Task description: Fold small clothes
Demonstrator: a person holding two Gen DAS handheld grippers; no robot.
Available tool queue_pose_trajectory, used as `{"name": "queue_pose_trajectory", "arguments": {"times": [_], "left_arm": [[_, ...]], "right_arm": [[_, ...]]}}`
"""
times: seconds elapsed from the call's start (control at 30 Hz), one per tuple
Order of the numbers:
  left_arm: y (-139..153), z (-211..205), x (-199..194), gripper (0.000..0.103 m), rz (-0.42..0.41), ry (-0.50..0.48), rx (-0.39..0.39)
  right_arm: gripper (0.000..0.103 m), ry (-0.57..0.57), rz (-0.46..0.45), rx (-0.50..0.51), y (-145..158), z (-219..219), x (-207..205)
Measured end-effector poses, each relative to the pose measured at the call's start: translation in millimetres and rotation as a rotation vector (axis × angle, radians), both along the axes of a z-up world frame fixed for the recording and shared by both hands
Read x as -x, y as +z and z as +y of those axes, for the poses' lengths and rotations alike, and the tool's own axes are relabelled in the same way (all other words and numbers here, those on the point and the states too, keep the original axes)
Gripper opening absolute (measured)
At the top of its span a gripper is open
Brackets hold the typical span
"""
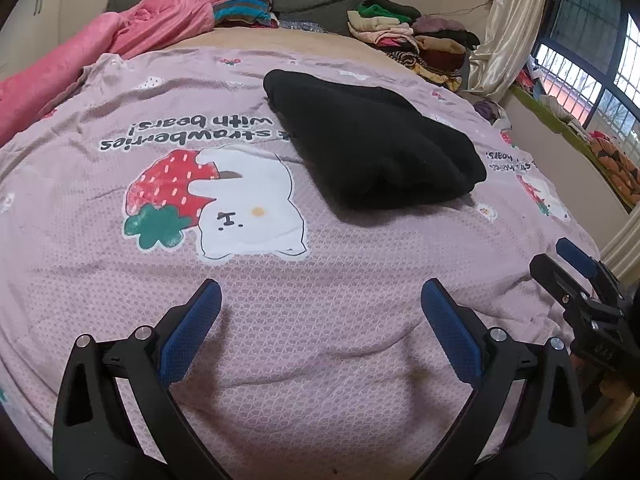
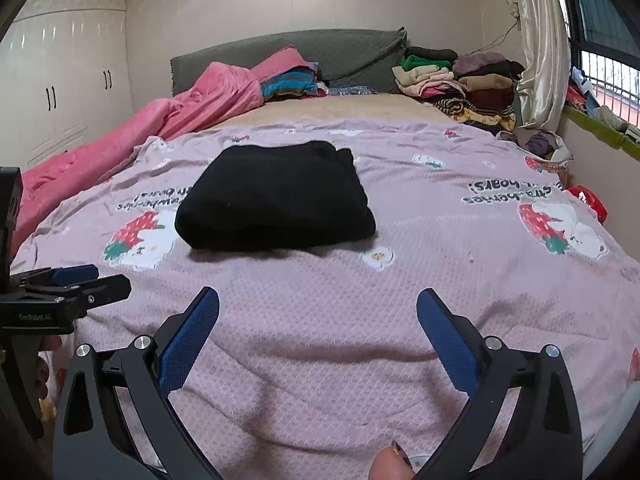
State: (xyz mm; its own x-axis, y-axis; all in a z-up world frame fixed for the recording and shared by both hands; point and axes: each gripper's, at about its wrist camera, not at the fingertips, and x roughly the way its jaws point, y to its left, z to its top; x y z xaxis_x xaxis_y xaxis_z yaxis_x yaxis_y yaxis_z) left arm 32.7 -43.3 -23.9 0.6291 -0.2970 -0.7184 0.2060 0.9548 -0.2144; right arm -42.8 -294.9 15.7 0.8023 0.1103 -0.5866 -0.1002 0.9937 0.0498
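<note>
Both hand-held grippers spread; black garment [image 2: 276,196] folded flat on bedspread [image 2: 440,280].

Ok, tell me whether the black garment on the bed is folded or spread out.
Folded. The black garment lies as a compact, thick rectangle on the pink bedspread, layered edges showing along its near side. Both grippers are open, clear of it.

two wrist cameras, low over the bed, facing the headboard [image 2: 292,46]

the left view sits left of the right one, each catching the other gripper at its edge; both share the black folded garment [image 1: 372,140] on the pink bedspread [image 1: 320,360], fairly near.
</note>
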Motion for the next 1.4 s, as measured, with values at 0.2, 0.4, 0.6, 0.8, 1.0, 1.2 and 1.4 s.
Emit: {"name": "queue_pose_trajectory", "arguments": {"times": [0.2,0.4,0.6,0.8,1.0,1.2,1.4], "left_arm": [[-2.6,1.2,-1.2,0.093,0.011,0.005,-0.006],[-1.4,-0.4,-0.7,0.093,0.009,0.004,-0.021],[-0.6,0.2,-0.3,0.093,0.010,0.002,-0.012],[-0.8,-1.7,0.6,0.094,0.011,-0.001,-0.023],[-0.9,-2.2,0.9,0.094,0.014,0.001,-0.028],[-0.7,-2.4,1.1,0.093,0.015,0.006,-0.041],[0.1,-1.0,1.5,0.093,0.014,0.015,-0.050]], "right_arm": [[0.099,0.003,0.017,0.009,-2.1,2.1,-0.4],[0.099,0.001,0.029,0.006,-4.0,2.8,-1.5],[0.099,0.002,0.032,0.000,-4.5,1.7,-0.7],[0.099,0.002,0.036,-0.003,-5.0,1.6,-0.2],[0.099,0.000,0.042,-0.008,-5.9,1.4,0.5],[0.099,-0.001,0.038,-0.004,-5.1,2.1,1.0],[0.099,-0.001,0.037,-0.002,-4.7,2.2,1.0]]}}
